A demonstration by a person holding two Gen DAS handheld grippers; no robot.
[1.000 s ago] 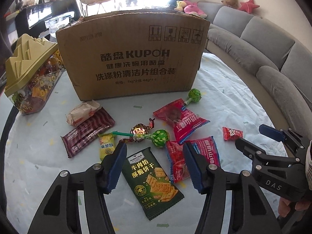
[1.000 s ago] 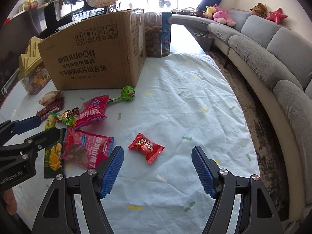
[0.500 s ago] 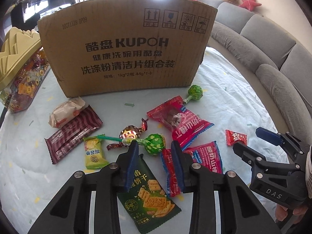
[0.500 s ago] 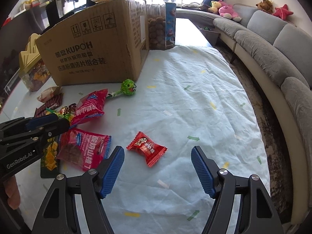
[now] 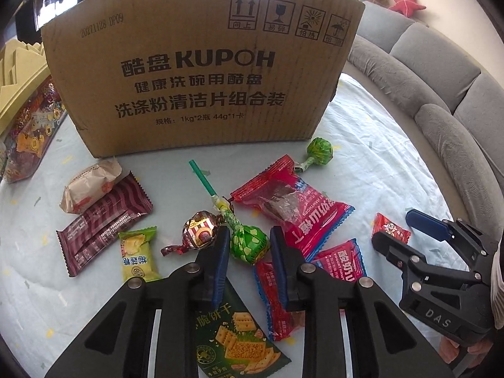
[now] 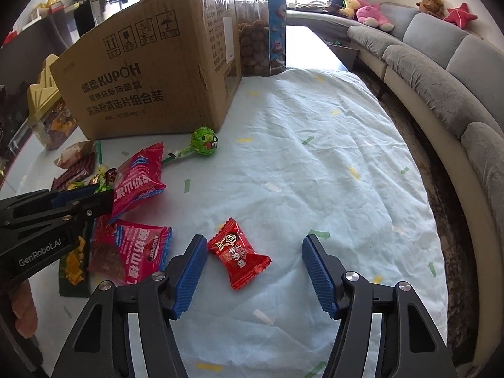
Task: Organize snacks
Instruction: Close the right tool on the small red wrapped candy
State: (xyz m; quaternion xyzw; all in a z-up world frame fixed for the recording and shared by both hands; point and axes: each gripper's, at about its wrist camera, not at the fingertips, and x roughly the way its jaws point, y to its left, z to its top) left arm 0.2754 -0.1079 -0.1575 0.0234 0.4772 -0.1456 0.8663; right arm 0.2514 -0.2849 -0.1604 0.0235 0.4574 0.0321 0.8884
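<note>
Looking along the left tool [image 5: 247,245], the green lollipop [image 5: 249,243] is seen clamped between its two blue pads, its stick slanting up toward 11 o'clock. Only this view shows the round foil candy [image 5: 200,230] touching the left pad, the yellow packet [image 5: 137,253] at 9 o'clock of it, and the green cracker pack [image 5: 239,343] lying under the tool. The right-wrist view alone reveals the side of the cardboard box [image 6: 151,75] and a jar of brown balls [image 6: 254,47] behind it. There the right tool [image 6: 253,271] is held wide open over the bench [image 6: 315,173], with the small red candy [image 6: 237,255] lying between its pads, just beside the left one; contact cannot be told. A second lollipop [image 6: 204,141] lies at 12 o'clock, near the box.
</note>
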